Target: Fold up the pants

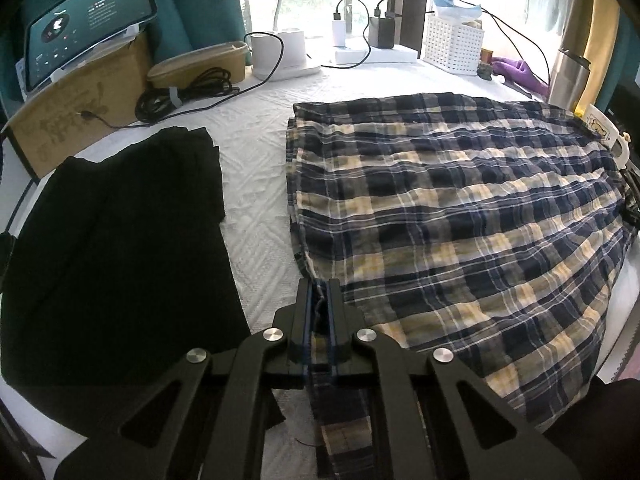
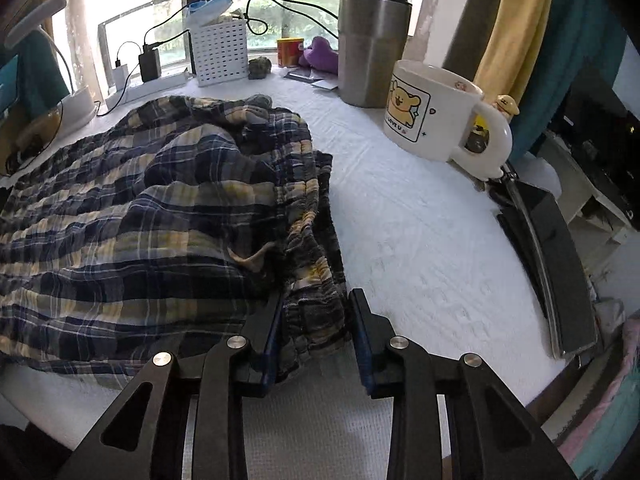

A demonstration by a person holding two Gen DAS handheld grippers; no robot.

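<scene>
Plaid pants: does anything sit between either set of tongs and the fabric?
Nothing visible. The left tongs are shut on the plaid pants at the hem corner; the right tongs straddle the bunched waistband edge, nothing else between.

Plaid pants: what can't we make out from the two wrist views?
- Right gripper grip: waistband of the plaid pants lies between its fingers, but pad contact is unclear in the right wrist view.
- Near end of the pants: hidden under the left gripper in the left wrist view.
- Black garment: too dark to show folds or type.
- Tablet text: too small to read.
</scene>
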